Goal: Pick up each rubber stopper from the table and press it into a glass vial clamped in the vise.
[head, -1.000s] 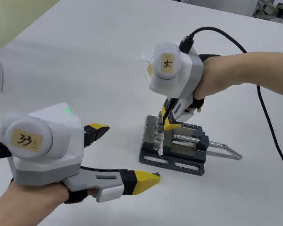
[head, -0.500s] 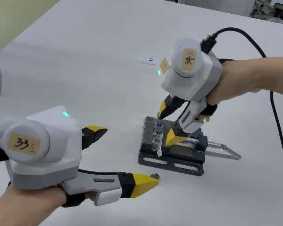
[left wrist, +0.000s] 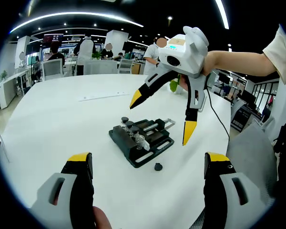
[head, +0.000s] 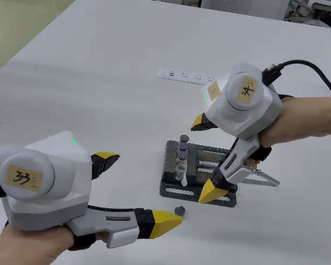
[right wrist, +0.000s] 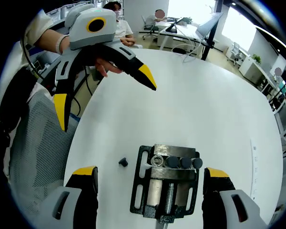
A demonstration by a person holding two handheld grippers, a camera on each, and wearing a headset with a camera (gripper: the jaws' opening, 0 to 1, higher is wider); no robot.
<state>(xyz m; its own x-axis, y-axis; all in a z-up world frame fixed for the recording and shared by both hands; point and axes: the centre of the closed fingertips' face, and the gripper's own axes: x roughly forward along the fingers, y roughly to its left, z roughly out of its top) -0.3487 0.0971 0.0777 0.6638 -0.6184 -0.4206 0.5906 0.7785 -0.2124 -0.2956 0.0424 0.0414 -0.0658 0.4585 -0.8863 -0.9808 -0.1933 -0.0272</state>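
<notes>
So, both tongs are spread wide and neither has anything in it. The left gripper (head: 143, 187) sits at the near left, hovering over the white table (head: 99, 83). The right gripper (head: 203, 158) hangs above the small black metal vise (head: 196, 190), with one yellow tip on its far side and the other down by its near right corner. A black cable (head: 311, 69) runs off the back of it to the far right.

The vise clamps a row of four little glass vials (right wrist: 157, 161) at its left end. The three farther ones already have dark grey rubber stoppers (right wrist: 184, 162) in them, and the nearest one has an open mouth. One more loose dark rubber stopper (head: 180, 210) lies on the table just near of the vise, right beside the left gripper's right-hand yellow tip; I can't tell if they touch. A white power strip (head: 187, 76) lies farther back, well apart from the vise.
</notes>
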